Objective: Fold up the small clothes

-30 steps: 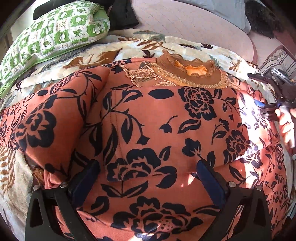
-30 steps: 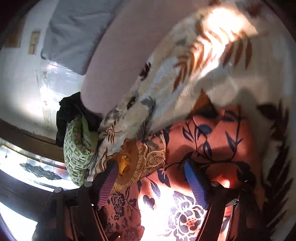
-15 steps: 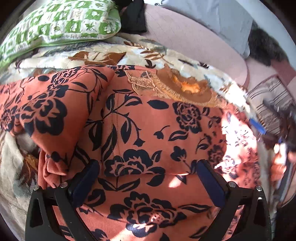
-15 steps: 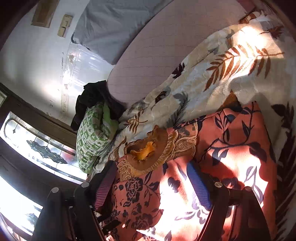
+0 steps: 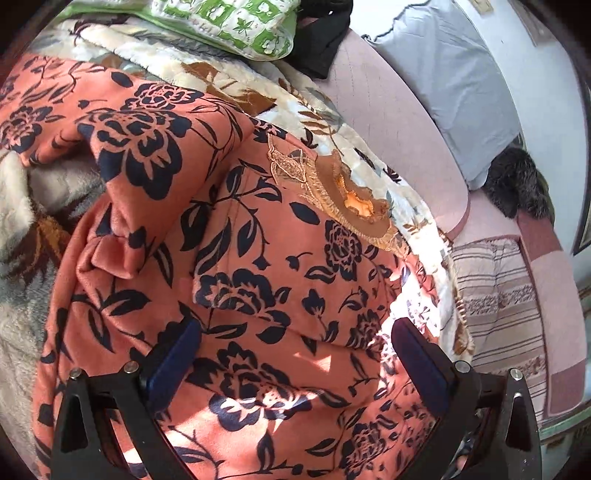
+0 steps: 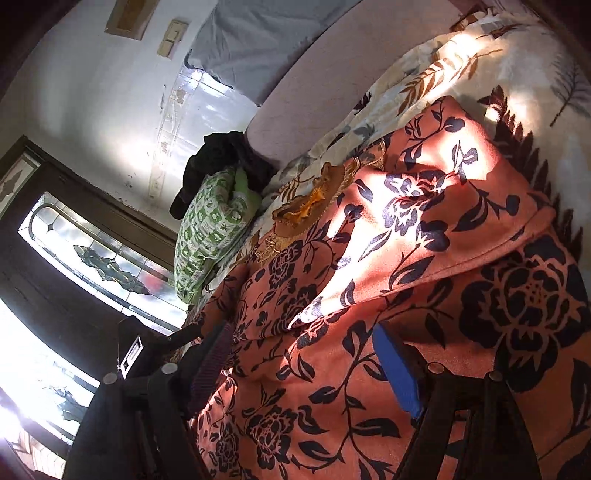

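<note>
An orange garment (image 5: 258, 258) with dark navy flowers lies spread on a leaf-print blanket (image 5: 207, 70). Its brown embroidered neckline (image 5: 354, 199) points toward the far side. One sleeve (image 5: 147, 147) lies folded in over the body in the left wrist view, and the other sleeve (image 6: 424, 221) lies folded across it in the right wrist view. My left gripper (image 5: 295, 343) hovers open over the lower body of the garment, with only flat cloth under its blue pads (image 5: 177, 350). My right gripper (image 6: 303, 354) is also open above the garment (image 6: 332, 387), pinching nothing.
A green-and-white pillow (image 5: 236, 22) and a black cloth (image 5: 321, 44) lie beyond the blanket. A pink sheet (image 5: 399, 110), a grey-blue pillow (image 5: 454, 81), a dark furry thing (image 5: 517, 181) and a striped cloth (image 5: 498, 295) are to the right. A glazed door (image 6: 92, 251) stands behind.
My right gripper has drawn back from the neckline, so more of the garment shows. It has left the left wrist view. My left gripper has rolled and shifted slightly, still open over the body.
</note>
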